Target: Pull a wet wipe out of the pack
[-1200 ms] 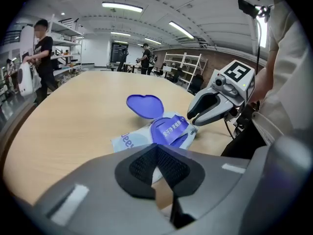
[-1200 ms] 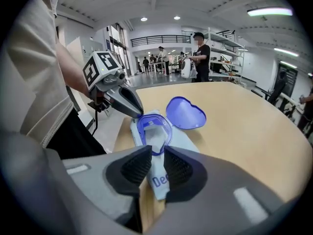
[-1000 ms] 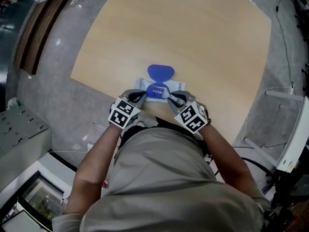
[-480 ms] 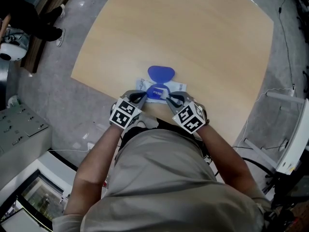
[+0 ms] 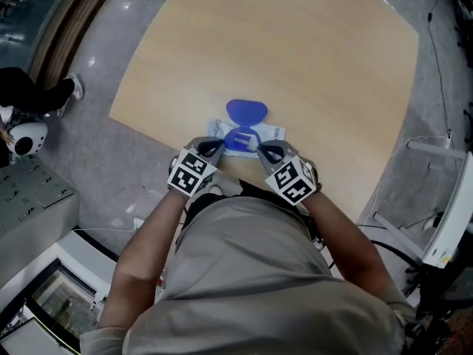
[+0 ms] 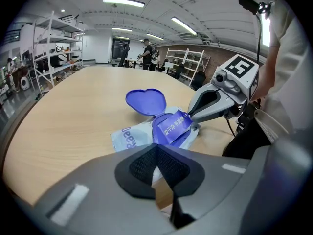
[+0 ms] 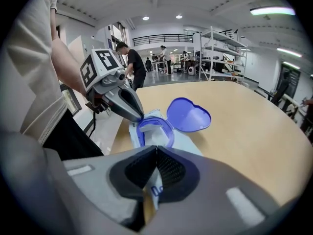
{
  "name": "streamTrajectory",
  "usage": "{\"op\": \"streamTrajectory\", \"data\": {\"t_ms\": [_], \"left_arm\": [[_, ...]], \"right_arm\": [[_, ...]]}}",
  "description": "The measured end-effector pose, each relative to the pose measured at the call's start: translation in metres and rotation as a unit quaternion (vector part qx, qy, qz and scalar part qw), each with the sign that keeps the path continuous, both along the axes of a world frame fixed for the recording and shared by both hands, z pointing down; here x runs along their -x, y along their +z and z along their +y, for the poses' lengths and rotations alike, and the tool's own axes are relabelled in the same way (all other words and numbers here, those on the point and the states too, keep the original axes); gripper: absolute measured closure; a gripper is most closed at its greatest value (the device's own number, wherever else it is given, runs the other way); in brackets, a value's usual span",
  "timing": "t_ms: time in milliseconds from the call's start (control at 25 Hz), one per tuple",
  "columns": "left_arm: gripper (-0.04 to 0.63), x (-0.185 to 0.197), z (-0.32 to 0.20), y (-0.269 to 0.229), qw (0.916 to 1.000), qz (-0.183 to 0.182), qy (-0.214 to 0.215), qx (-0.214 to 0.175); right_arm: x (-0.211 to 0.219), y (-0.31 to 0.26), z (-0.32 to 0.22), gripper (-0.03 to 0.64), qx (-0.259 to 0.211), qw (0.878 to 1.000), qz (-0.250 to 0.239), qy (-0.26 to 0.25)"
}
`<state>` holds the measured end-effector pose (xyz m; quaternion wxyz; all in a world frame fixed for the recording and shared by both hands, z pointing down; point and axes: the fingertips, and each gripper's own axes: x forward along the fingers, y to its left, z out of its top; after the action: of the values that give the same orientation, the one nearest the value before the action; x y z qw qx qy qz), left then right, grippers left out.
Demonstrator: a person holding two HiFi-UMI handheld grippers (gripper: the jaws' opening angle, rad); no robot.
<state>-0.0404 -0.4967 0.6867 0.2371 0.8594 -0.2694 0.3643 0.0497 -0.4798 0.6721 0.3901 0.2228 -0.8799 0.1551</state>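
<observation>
Both left tool (image 5: pixel 219 146) and right tool (image 5: pixel 261 149) pinched shut on near edge of wipe pack (image 5: pixel 275 132) (blue lid (image 5: pixel 246 112) flipped open) on bench (image 5: pixel 295 50).

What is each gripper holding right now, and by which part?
Cannot tell. The left gripper and right gripper are both shut, tips on the pack at its near edge, either side of the opening; pinching or only pressing isn't visible.

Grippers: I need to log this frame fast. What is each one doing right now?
Left gripper: closed, pinching the edge of the wet wipe pack.
Right gripper: closed, pinching the pack's opposite side.
</observation>
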Motion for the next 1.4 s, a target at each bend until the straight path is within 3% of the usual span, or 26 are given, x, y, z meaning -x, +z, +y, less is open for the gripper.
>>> {"op": "streamTrajectory", "data": {"t_ms": [1400], "left_arm": [[0.589, -0.002, 0.008, -0.007, 0.9997, 0.01, 0.009, -0.022]], "right_arm": [[-0.027, -0.083, -0.012, 0.614, -0.071, 0.994, -0.023, 0.084]]}}
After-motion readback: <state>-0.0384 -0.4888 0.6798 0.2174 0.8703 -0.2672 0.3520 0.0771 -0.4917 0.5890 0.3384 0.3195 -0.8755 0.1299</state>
